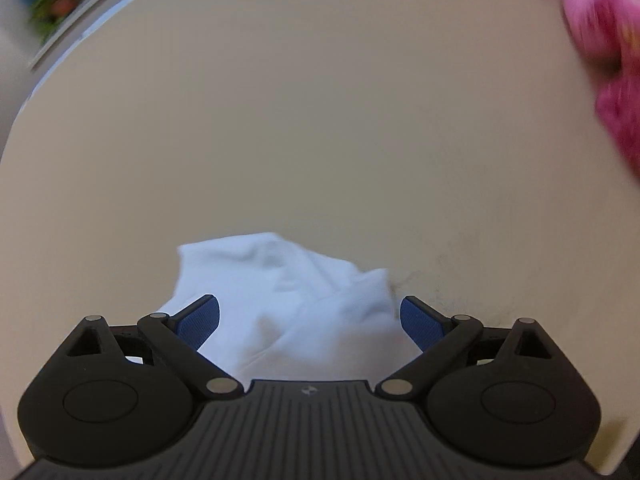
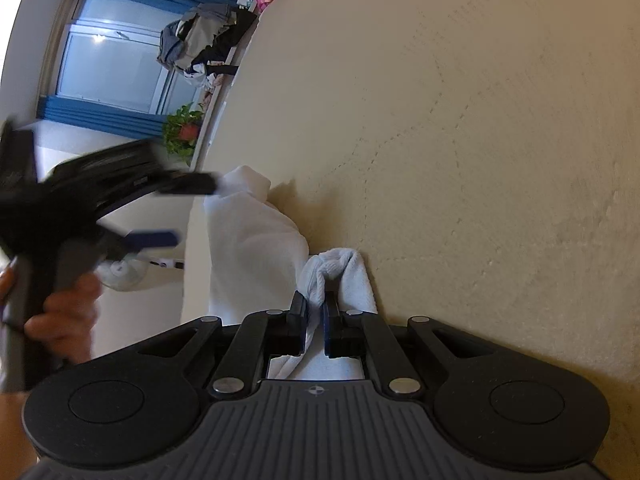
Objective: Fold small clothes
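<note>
Tabletop [image 2: 460, 128] mostly bare, beige. Pink garment pile [image 1: 600, 40] at far right, blurred, unfolded and waiting. White sock [image 2: 256, 248] near tabletop edge, rumpled, fold barely begun. Right gripper [image 2: 314, 312] jaws narrow, pinching sock's end. Left gripper [image 1: 310, 320] jaws wide, straddling sock, gripping nothing. Nothing blocks the fold.

White garment [image 1: 288, 304]: one, crumpled. Pink cloth [image 1: 600, 40]: one heap, blurred. Desk [image 1: 320, 120]: one, beige. Grippers: two, the left gripper [image 1: 310, 322] and the right gripper [image 2: 315, 322]. Potted plant [image 2: 182, 132]: one. Blue curtains [image 2: 100, 118]: two.
</note>
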`<state>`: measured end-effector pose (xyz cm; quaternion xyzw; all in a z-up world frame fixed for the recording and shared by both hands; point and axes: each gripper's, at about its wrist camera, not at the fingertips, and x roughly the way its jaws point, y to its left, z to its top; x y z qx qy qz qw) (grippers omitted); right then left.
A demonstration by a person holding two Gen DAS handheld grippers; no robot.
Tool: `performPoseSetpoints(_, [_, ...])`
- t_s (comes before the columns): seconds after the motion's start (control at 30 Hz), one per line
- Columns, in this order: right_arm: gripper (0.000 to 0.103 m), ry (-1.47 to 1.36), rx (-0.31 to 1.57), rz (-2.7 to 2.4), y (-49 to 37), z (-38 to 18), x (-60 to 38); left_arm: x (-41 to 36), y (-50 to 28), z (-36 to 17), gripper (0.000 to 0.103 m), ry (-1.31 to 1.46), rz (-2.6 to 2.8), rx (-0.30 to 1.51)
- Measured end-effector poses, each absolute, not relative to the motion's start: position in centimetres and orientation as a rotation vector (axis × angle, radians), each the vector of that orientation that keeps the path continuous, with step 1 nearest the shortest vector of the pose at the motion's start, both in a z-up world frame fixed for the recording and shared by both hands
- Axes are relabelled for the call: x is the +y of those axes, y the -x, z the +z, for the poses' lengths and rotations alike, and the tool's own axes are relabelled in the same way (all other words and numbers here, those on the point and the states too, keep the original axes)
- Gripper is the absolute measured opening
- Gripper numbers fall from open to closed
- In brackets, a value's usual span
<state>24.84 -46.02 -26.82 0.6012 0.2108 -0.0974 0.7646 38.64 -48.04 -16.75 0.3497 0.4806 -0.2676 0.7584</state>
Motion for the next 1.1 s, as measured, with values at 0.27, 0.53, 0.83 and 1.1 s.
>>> performPoseSetpoints(0.27, [0.003,-1.225,0.377,-0.281,-22.6,-26.4,-45.1,-48.1,-38.9,-17.3,0.006,-0.649,-0.544,1.033])
performPoseSetpoints(0.53, [0.001,-1.303,0.456,-0.329,-21.5,-26.3,-45.5,-44.5,-42.2,-15.2,0.054,-0.419,-0.452,0.992])
performPoseSetpoints(0.83, [0.033,-0.871,0.388,-0.196,-23.7,-17.9,-43.5,-29.5,-34.9,-10.5,0.087,-0.315,-0.428,0.882])
performPoseSetpoints(1.1, [0.021,-0.445,0.636,-0.315,-36.3,-20.9,-43.3,-11.0,-35.4,-13.2,0.087,-0.246,-0.125,1.031])
